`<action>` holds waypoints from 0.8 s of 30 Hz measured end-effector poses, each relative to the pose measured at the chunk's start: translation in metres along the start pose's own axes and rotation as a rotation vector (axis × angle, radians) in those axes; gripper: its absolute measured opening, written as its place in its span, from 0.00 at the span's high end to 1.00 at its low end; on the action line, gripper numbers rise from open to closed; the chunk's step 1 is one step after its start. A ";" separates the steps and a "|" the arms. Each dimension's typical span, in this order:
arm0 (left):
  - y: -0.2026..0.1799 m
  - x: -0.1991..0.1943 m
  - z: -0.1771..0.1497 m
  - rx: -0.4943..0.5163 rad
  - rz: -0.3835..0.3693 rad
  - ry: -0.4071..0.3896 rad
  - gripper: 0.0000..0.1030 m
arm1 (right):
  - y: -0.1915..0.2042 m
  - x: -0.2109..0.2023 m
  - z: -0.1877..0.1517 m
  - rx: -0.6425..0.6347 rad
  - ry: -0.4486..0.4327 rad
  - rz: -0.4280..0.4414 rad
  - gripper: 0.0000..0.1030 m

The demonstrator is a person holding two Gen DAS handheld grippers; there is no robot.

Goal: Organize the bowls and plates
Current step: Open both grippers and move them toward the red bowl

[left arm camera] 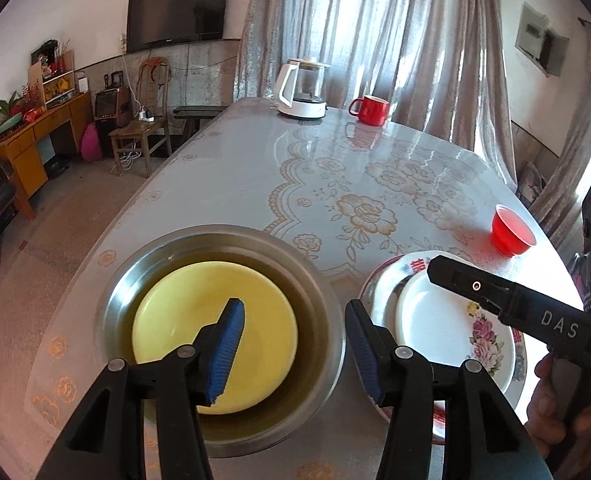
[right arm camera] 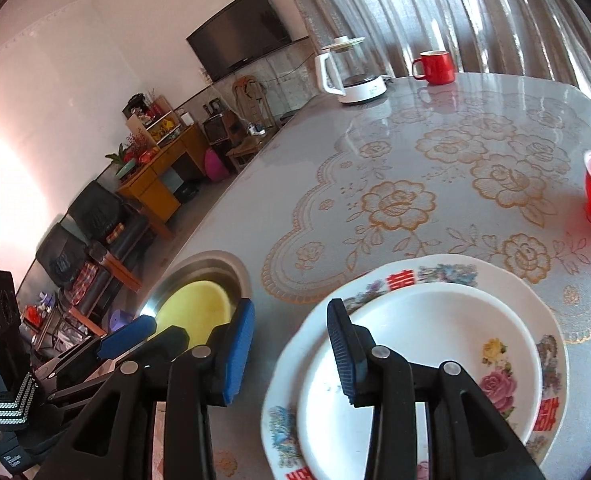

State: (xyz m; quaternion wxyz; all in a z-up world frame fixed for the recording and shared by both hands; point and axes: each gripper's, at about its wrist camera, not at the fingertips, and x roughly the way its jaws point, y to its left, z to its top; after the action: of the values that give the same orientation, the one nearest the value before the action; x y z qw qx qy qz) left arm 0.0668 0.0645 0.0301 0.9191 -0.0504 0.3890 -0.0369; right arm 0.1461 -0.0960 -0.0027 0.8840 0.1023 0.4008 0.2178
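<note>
Two stacks and one loose bowl, all placed relative to the steel basin.

Bench: patterned glossy cover, carries everything.
Steel basin: near bench edge; yellow plate lies inside it.
Floral plate: just right of the basin; white floral bowl sits in it.
Red bowl: beyond the floral plate, apart.
Left gripper: fingers apart, empty, above the basin.
Right gripper: fingers apart, empty, over the white bowl's near rim.

Risk, judged: glazed rims may slip from the pads; the red bowl sits near the bench edge.
</note>
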 end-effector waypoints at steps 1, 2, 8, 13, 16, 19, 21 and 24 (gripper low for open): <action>-0.006 0.002 0.002 0.011 -0.010 0.005 0.48 | -0.009 -0.005 0.001 0.019 -0.010 -0.013 0.64; -0.013 0.005 0.005 0.020 -0.020 0.010 0.48 | -0.018 -0.010 0.002 0.038 -0.020 -0.026 0.64; -0.056 0.021 0.021 0.080 -0.098 0.045 0.48 | -0.082 -0.044 0.002 0.171 -0.084 -0.121 0.64; -0.097 0.036 0.037 0.127 -0.165 0.077 0.48 | -0.139 -0.075 -0.003 0.284 -0.137 -0.214 0.64; -0.121 0.043 0.046 0.153 -0.200 0.087 0.49 | -0.173 -0.095 -0.004 0.354 -0.171 -0.262 0.64; -0.144 0.055 0.055 0.160 -0.239 0.111 0.49 | -0.202 -0.113 -0.001 0.415 -0.218 -0.306 0.64; -0.161 0.062 0.061 0.171 -0.258 0.124 0.49 | -0.218 -0.122 0.003 0.443 -0.249 -0.329 0.64; -0.182 0.075 0.070 0.180 -0.286 0.147 0.49 | -0.236 -0.129 0.011 0.466 -0.277 -0.349 0.64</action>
State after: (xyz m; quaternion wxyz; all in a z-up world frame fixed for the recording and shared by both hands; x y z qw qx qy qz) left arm 0.1643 -0.1196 0.0469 0.8744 -0.0201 0.4391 -0.2054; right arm 0.1506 -0.3650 0.0064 0.9069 0.2606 0.3273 -0.0507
